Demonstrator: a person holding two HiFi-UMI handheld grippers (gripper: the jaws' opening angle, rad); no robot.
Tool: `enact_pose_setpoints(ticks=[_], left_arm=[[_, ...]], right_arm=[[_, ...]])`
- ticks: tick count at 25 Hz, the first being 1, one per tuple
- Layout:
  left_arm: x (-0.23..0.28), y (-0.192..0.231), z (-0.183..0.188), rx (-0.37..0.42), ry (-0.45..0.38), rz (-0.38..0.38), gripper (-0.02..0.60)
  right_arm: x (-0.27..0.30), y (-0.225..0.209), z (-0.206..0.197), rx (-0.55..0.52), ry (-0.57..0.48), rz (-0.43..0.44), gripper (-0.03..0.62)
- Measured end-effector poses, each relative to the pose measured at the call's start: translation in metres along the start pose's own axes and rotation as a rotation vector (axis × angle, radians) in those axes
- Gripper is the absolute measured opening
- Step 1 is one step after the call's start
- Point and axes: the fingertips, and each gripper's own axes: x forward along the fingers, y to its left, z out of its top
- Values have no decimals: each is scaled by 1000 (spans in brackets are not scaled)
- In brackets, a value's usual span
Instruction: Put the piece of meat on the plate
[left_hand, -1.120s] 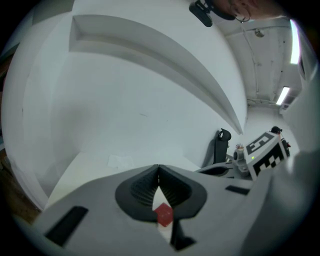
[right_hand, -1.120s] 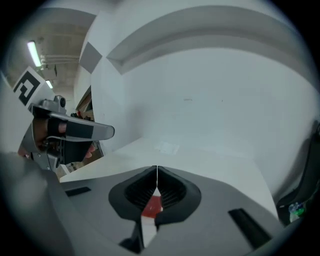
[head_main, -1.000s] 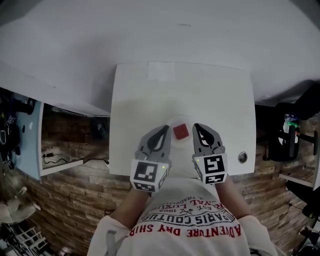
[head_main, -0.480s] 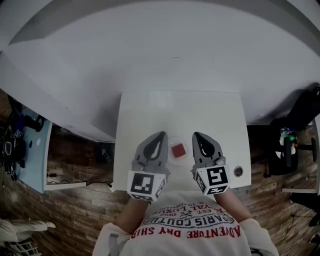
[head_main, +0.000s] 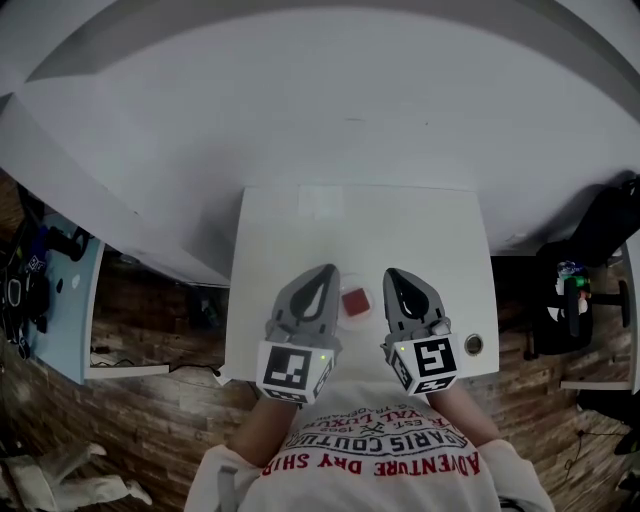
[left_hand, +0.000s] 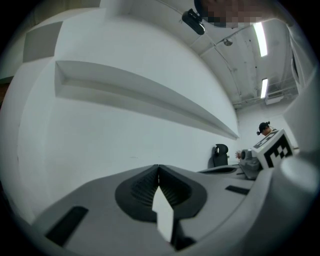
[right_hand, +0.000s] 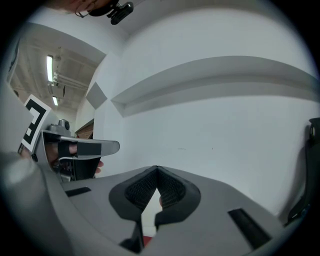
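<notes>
A red piece of meat (head_main: 354, 302) lies on a small round white plate (head_main: 343, 318) near the front edge of the white table (head_main: 300, 230). My left gripper (head_main: 325, 271) hangs just left of the plate and my right gripper (head_main: 392, 274) just right of it, both above the table. Each is shut with nothing between its jaws. In the left gripper view the jaw tips (left_hand: 158, 167) meet in front of a bare white wall. The right gripper view shows its tips (right_hand: 156, 169) closed too, with a sliver of red meat (right_hand: 146, 241) far below.
A round grommet (head_main: 473, 345) sits in the table's front right corner. A black chair (head_main: 585, 300) stands to the right and a pale blue cabinet (head_main: 60, 300) to the left. The white wall with a ledge (left_hand: 150, 95) rises behind the table. The floor is brick-patterned.
Both grippers have risen together, staying either side of the plate and still shut. The table looks smaller and sits lower in the head view. The meat has not moved.
</notes>
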Motion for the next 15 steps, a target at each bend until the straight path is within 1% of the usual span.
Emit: enact_pose_setpoints(ticks=[5, 15], left_arm=[[-2, -2, -3, -4, 8, -7, 8], [-8, -8, -6, -5, 17, -19, 8]], right_arm=[[-2, 1, -4, 33, 19, 2, 12], [-10, -3, -5, 15, 18, -45, 12]])
